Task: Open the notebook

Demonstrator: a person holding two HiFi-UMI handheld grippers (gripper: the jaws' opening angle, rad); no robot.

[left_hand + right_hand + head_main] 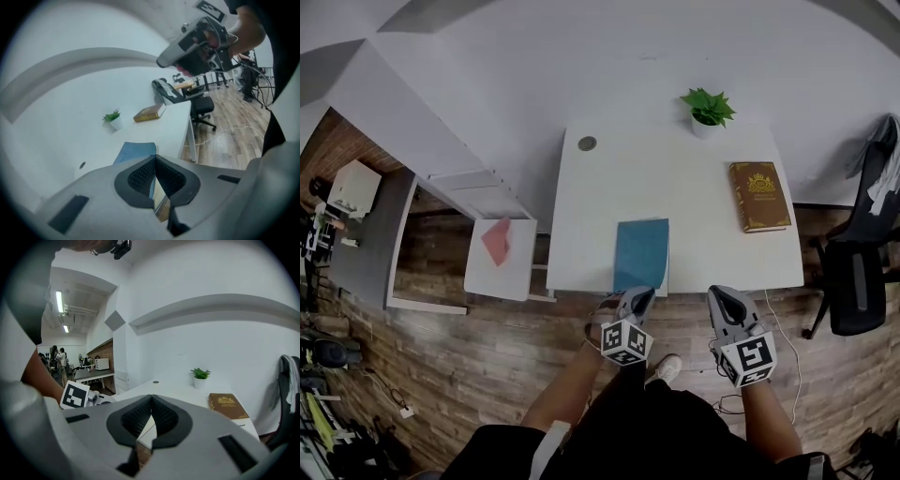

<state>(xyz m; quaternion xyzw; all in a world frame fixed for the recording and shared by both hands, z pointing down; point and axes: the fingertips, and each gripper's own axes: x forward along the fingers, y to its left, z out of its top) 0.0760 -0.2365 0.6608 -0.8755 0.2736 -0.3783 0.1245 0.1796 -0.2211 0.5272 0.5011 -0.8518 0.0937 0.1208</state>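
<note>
A blue notebook (642, 251) lies at the near edge of the white table (600, 197). My left gripper (641, 296) is at the notebook's near edge, shut on the blue cover. In the left gripper view the pads (140, 178) meet at the tips of the left gripper (155, 157), with the thin cover and a page edge running between them and the notebook (136, 152) stretching away beyond. My right gripper (721, 296) hangs off the table's near edge, to the right of the notebook. In its own view the right gripper (151, 398) has its jaws together with nothing in them.
A brown hardcover book (759, 195) lies at the table's right, with a small potted plant (707, 110) at the back. A black office chair (857, 277) stands to the right. A low white stand with a red sheet (498, 241) sits to the left.
</note>
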